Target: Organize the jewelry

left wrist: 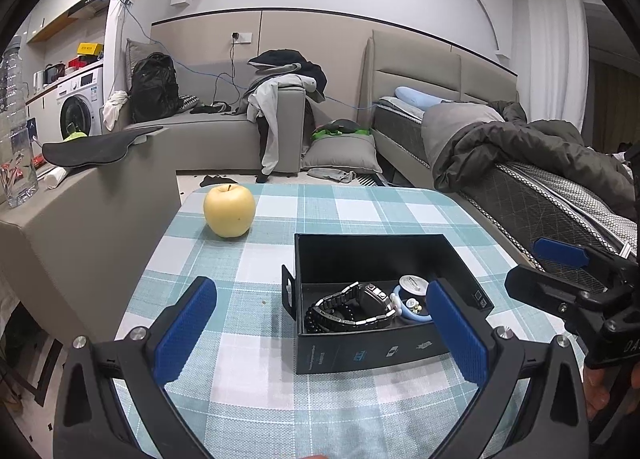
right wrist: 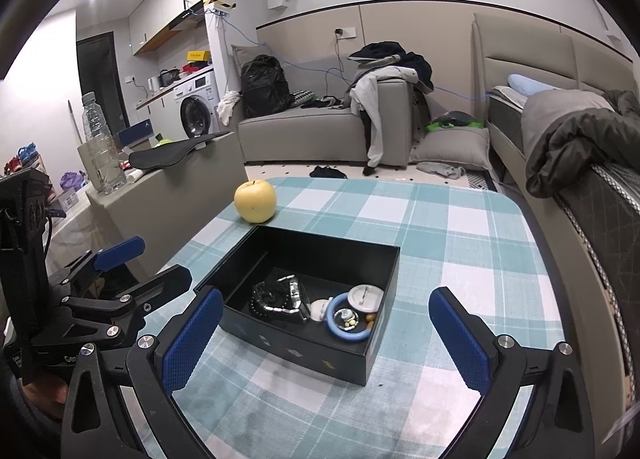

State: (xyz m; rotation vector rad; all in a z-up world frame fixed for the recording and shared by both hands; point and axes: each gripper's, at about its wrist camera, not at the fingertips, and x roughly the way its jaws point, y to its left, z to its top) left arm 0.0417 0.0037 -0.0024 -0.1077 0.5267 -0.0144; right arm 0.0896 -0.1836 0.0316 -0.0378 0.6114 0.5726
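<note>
Your left gripper (left wrist: 320,333) hangs low over the near edge of the surface (left wrist: 360,207), which is covered with a teal and white checked cloth. Its jaws are spread wide and hold nothing. The blue ribbed pad of the right finger (left wrist: 456,333) stands in front of the near right corner of the open black rectangular cardboard box (left wrist: 372,255).

Your right gripper (right wrist: 326,339) is also released, with the jaws wide apart and nothing between them. The box (right wrist: 312,259) lies between its two fingers in the right wrist view, a little beyond the tips. In the left wrist view the right gripper (left wrist: 560,267) comes in from the right edge, beside the box and not touching it.

The jewelry is inside the box, gathered at its near end. There is a black and silver metal link watch (left wrist: 360,305) lying curled, with a black bead bracelet (left wrist: 316,319) against it. Next to them, toward the right wall of the box, are a light blue plastic ring (right wrist: 346,321), a round white disc-shaped piece (right wrist: 366,297) and some small pale beads (right wrist: 350,323) inside the ring.

A yellow apple (left wrist: 229,210) stands near the far left corner of the surface, well apart from the box in the left wrist view.
</note>
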